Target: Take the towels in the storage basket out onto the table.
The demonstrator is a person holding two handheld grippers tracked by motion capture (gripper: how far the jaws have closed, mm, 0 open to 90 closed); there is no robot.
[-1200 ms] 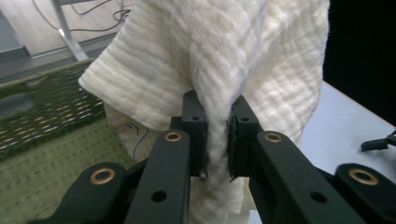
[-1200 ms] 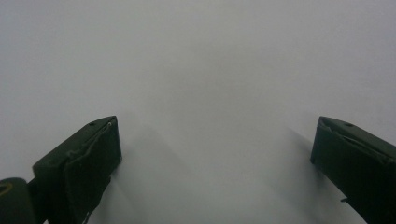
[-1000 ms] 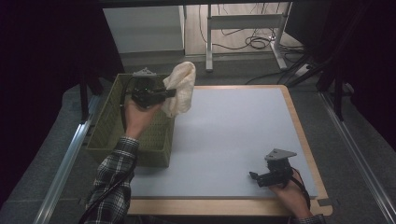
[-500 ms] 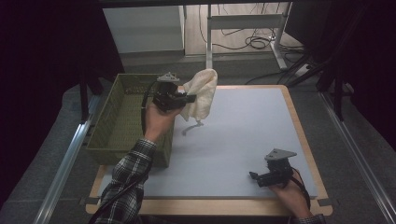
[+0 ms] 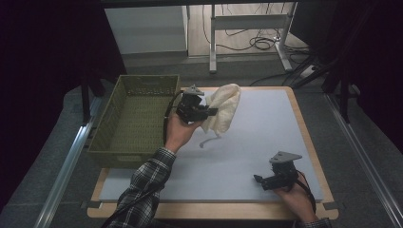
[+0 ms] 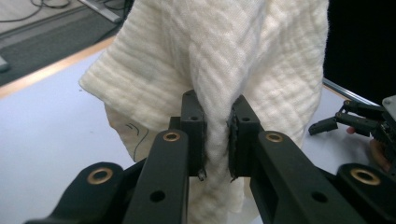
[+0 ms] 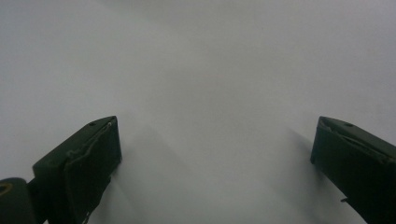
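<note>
Nearest to the person, the right gripper (image 5: 260, 179) rests low over the near right part of the white table (image 5: 266, 142). Its 2 jaws are spread wide with nothing between them, and in the right gripper view there is just bare white surface under them. I judge that it is parked here to wait, ready to take a corner of the fabric when it arrives.

A little farther, the left gripper (image 5: 212, 112) is held above the table, just to the right of the green basket (image 5: 135, 118). Its 2 jaws are pressed together on a cream cloth (image 5: 222, 108); in the left gripper view a thick fold of the cloth (image 6: 219, 84) is pinched between the pads. The cloth hangs in the air from this grip, apart from the table, and it casts a small shadow below. The grip is on a bunched fold, probably because it was the easiest part to catch, so the rest falls freely.

The basket stands on the left edge of the table and looks empty. I judge the cloth is being carried to the open white area for spreading or folding.
</note>
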